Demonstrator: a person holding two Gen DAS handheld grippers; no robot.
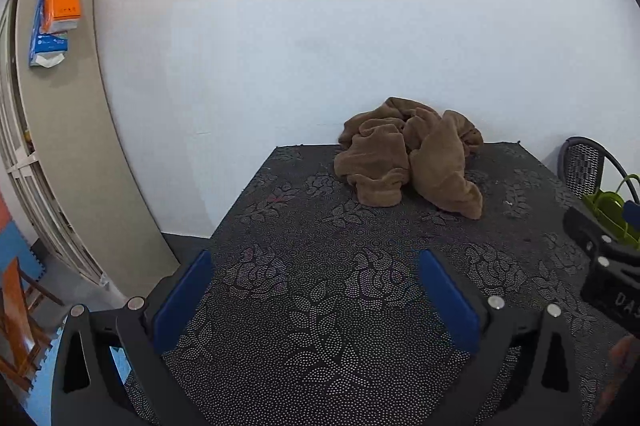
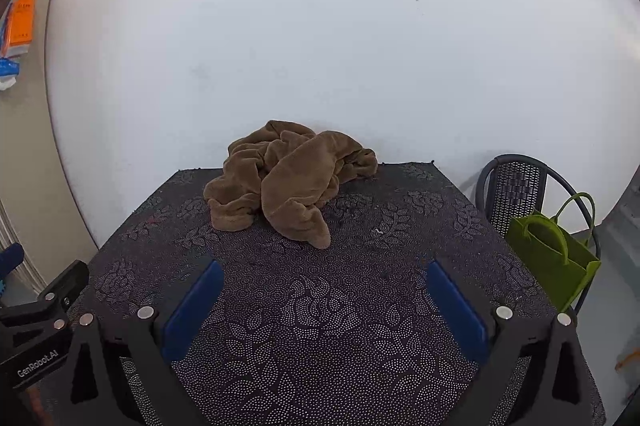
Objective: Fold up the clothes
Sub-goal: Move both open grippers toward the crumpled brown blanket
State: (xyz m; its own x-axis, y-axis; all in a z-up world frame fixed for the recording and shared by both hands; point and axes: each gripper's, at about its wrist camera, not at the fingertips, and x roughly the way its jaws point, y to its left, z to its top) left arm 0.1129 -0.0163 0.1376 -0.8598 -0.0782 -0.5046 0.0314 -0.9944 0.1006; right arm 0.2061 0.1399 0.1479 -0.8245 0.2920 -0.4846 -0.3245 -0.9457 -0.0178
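Two tongs: left tongs and right tongs both spread wide, empty, low over near tabletop.
Garment: brown fleece crumpled at far edge by wall.
Tip: pinch single-layer edges, spread flat.

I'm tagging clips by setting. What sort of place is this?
Probably a room in a home: a brown garment on a table with a patterned cloth, a woven chair and a green tote bag.
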